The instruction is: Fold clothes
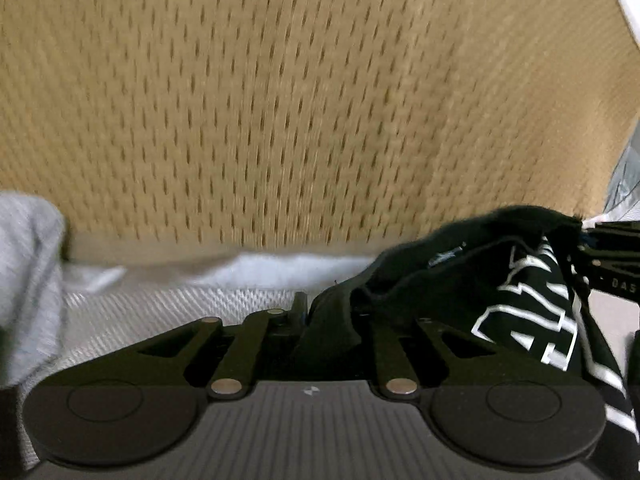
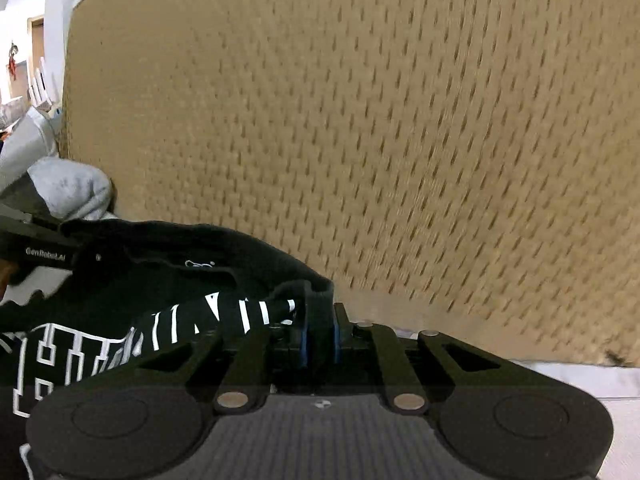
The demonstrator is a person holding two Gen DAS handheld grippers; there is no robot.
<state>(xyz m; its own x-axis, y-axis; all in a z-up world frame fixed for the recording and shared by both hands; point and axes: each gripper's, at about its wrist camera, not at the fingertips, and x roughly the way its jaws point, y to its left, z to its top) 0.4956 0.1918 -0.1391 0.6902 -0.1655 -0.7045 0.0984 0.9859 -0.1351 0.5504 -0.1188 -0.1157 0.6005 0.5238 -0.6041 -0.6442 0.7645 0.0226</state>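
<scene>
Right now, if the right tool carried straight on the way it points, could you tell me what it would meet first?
Most likely the tan perforated panel, which fills the view directly ahead of the right tool. The tool is shut on the black printed garment. How far off the panel stands is unclear.

- It looks like a lived-in home room, seemingly a bedroom or laundry corner, though the exact room cannot be told.
- A tall tan panel (image 1: 280, 100) with a dimpled, padded pattern fills both views, much like an upholstered headboard.
- At its foot lies a white woven cover (image 1: 160, 304), like bedding.
- Loose clothing lies about: a grey garment (image 2: 72, 188) is bunched at the panel's edge and a black garment with white lettering (image 2: 120, 320) is draped in front.
- In the right wrist view's far left, a white wall, a wooden door frame (image 2: 36, 44) and blurred household clutter show a domestic interior.
</scene>
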